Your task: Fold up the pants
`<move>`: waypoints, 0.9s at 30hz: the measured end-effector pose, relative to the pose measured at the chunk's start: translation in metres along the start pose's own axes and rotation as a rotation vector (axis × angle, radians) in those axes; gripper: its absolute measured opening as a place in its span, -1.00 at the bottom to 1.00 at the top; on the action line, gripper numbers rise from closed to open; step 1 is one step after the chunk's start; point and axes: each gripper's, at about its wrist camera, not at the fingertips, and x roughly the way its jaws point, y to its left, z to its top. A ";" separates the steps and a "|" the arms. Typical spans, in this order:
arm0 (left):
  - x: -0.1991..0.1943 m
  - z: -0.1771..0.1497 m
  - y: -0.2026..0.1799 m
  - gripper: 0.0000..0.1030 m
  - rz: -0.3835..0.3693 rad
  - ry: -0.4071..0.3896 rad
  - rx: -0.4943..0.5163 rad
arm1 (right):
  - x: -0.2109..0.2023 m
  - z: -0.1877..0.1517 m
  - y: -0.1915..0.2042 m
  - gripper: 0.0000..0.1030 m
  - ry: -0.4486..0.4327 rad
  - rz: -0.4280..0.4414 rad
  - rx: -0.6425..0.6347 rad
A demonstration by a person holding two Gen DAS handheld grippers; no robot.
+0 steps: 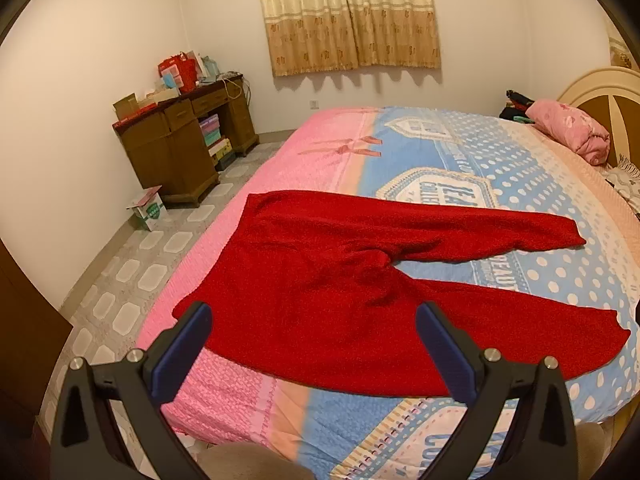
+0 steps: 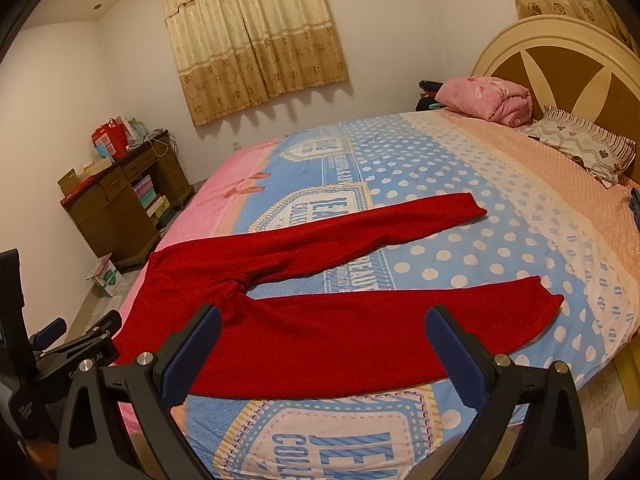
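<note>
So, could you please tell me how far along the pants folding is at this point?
Done: the fuzzy red pants lie spread flat on the patterned bedspread, legs splayed apart. In hand: nothing; the left gripper and right gripper are open above the near edge. Left: every fold.

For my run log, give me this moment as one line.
stage: before first fold | red pants: flat on bed, legs apart | left gripper: open, empty | right gripper: open, empty

bedspread (image 2: 352, 446) crest, partly readable "COLLE"
</note>
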 end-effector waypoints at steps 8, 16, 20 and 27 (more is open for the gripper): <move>0.009 0.002 0.006 1.00 -0.009 0.028 -0.010 | 0.003 -0.001 -0.002 0.98 0.004 -0.003 0.001; 0.023 0.009 0.010 1.00 -0.013 0.060 -0.011 | 0.012 -0.001 -0.005 0.98 0.021 -0.014 0.001; 0.032 0.011 0.012 1.00 -0.008 0.072 -0.011 | 0.018 0.000 -0.008 0.98 0.023 -0.022 -0.001; 0.054 0.017 0.018 1.00 0.005 0.100 -0.034 | 0.032 0.011 -0.020 0.98 0.025 -0.053 0.012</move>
